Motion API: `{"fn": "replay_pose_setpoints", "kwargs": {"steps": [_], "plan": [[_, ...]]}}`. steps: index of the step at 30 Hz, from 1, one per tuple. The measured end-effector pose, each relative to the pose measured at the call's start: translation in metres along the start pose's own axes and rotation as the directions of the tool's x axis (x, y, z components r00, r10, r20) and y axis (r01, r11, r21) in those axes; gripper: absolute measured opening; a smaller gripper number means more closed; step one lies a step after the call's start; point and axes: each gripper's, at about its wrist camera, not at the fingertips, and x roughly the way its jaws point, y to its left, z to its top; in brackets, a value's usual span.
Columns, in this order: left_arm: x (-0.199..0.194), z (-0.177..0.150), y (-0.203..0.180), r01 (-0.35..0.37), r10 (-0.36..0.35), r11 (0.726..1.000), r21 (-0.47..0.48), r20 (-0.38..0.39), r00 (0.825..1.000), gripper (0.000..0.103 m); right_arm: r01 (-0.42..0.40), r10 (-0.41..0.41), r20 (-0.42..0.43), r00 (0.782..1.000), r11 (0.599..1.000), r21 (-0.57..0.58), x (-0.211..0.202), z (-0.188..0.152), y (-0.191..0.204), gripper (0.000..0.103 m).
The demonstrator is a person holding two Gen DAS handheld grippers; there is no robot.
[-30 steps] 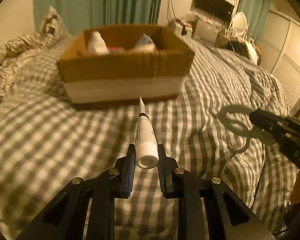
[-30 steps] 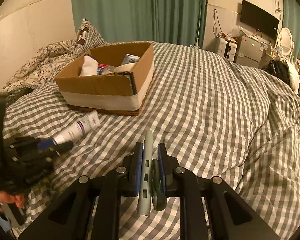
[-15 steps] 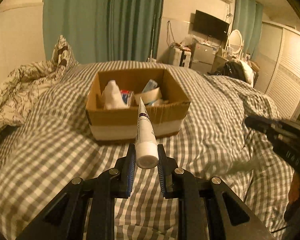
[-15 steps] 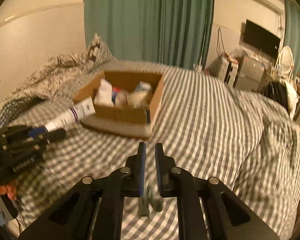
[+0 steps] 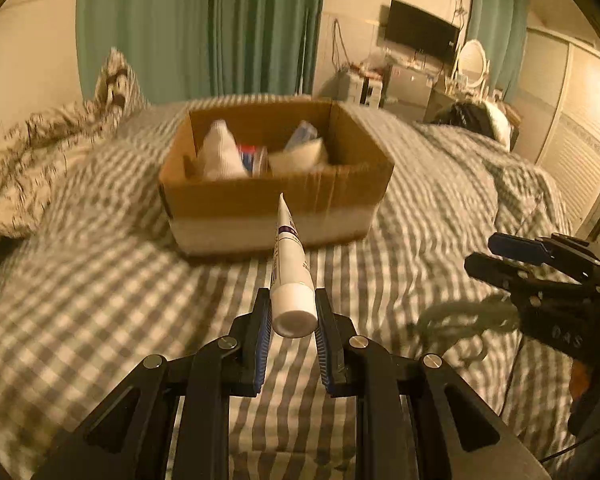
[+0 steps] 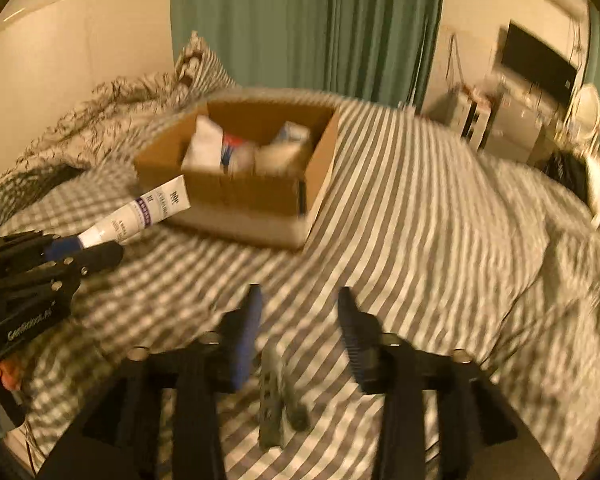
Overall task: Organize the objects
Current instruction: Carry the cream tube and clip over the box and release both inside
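Note:
An open cardboard box (image 5: pixel 276 200) (image 6: pixel 236 188) sits on the checked bed with a white bottle (image 5: pixel 220 152) and other items inside. My left gripper (image 5: pixel 290 312) (image 6: pixel 60 256) is shut on the cap end of a white tube (image 5: pixel 290 256) (image 6: pixel 140 216), which points toward the box. My right gripper (image 6: pixel 300 308) (image 5: pixel 512 256) is opening, and its pads press on nothing. A grey strap-like thing with holes (image 6: pixel 274 396) (image 5: pixel 460 320) shows blurred low between the right fingers, just over the bedcover.
A checked duvet (image 5: pixel 80 300) covers the bed, with a rumpled patterned blanket and a pillow (image 5: pixel 116 80) at the far left. Green curtains, a TV (image 5: pixel 420 34), a mirror and a cluttered desk stand beyond the bed. A hand (image 6: pixel 4 372) holds the left gripper.
My right gripper's jaws have parted and the grey strap has left them, dropping low toward the bedcover. The left gripper keeps its hold on the tube; both views have shifted.

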Motion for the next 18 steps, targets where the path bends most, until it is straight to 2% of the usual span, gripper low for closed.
{"fn": "replay_pose_setpoints", "kwargs": {"steps": [3, 7, 8, 9, 11, 14, 18], "plan": [[0.007, -0.009, 0.000, -0.001, 0.001, 1.000, -0.001, -0.018, 1.000, 0.020, -0.027, 0.027, -0.024, 0.999, 1.000, 0.002, 0.007, -0.011, 0.002, 0.053], [0.006, -0.014, -0.003, 0.007, -0.007, 1.000, 0.003, -0.021, 1.000, 0.020, -0.035, 0.034, -0.066, 0.997, 0.999, -0.012, 0.016, -0.020, 0.006, 0.053], [0.004, -0.014, -0.004, 0.010, -0.010, 1.000, 0.001, -0.016, 1.000, 0.020, -0.029, 0.028, -0.075, 0.997, 1.000, -0.012, 0.017, -0.022, 0.007, 0.050], [0.001, -0.013, -0.004, 0.013, -0.013, 1.000, -0.002, -0.011, 1.000, 0.020, -0.022, 0.022, -0.090, 0.996, 1.000, -0.009, 0.021, -0.024, 0.006, 0.036], [-0.005, -0.011, -0.004, 0.019, -0.019, 1.000, -0.004, 0.006, 1.000, 0.020, -0.020, 0.020, -0.115, 0.993, 1.000, 0.005, 0.024, -0.030, 0.004, 0.023], [-0.014, -0.008, -0.004, 0.024, -0.024, 1.000, -0.001, 0.031, 0.999, 0.020, -0.024, 0.025, -0.110, 0.994, 1.000, 0.015, 0.019, -0.035, 0.003, 0.017], [-0.026, 0.003, 0.000, 0.029, -0.029, 1.000, -0.010, 0.060, 0.998, 0.020, -0.006, 0.006, -0.067, 0.998, 1.000, 0.014, 0.005, -0.024, 0.003, 0.017]]}}
